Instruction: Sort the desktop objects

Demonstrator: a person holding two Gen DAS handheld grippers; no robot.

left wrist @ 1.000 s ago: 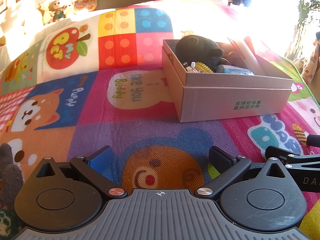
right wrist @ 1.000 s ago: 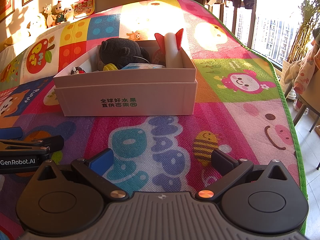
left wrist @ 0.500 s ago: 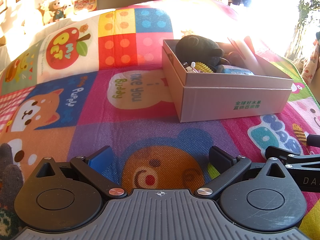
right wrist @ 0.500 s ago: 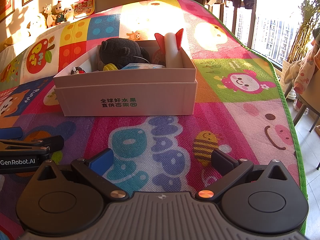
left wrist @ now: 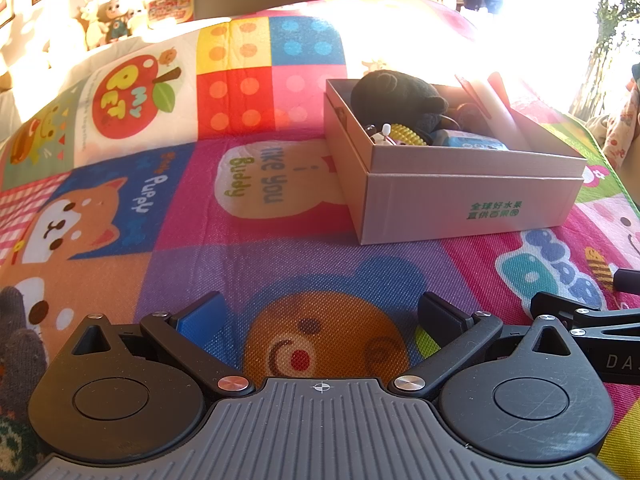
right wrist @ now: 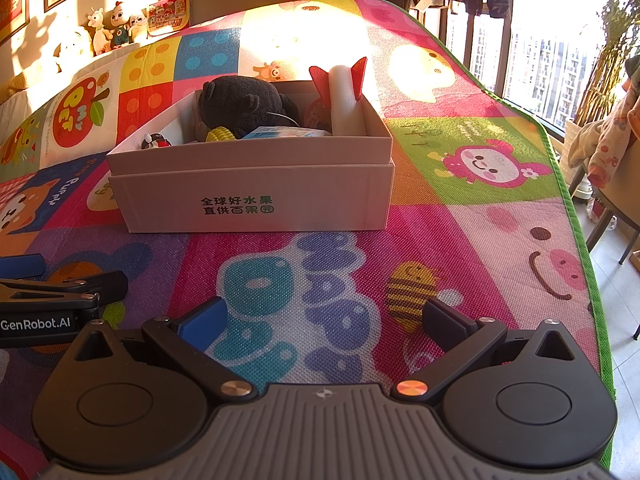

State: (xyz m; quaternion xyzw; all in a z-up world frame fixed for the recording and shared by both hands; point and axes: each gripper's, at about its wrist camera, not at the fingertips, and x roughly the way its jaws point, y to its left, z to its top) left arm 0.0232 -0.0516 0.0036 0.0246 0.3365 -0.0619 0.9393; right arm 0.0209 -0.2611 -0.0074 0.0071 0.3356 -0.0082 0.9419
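Both tools idling, spread, nothing between fingers; white box sitting at 12–1 o'clock on the play mat.

Left tool (left wrist: 320,316) and right tool (right wrist: 324,316) are hovering low over the play mat (left wrist: 280,248). Left view is showing a gloved hand (left wrist: 18,344) at 8 o'clock; right view alone is showing the window (right wrist: 532,40) at 2 o'clock. The box (right wrist: 256,184) is holding a black plush (right wrist: 244,106) and a foam tube (right wrist: 346,96). Nothing is differing from a second ago.

Left claw (left wrist: 320,316) spread, empty, over play mat (left wrist: 248,256); filled box (left wrist: 460,196) ahead-right.
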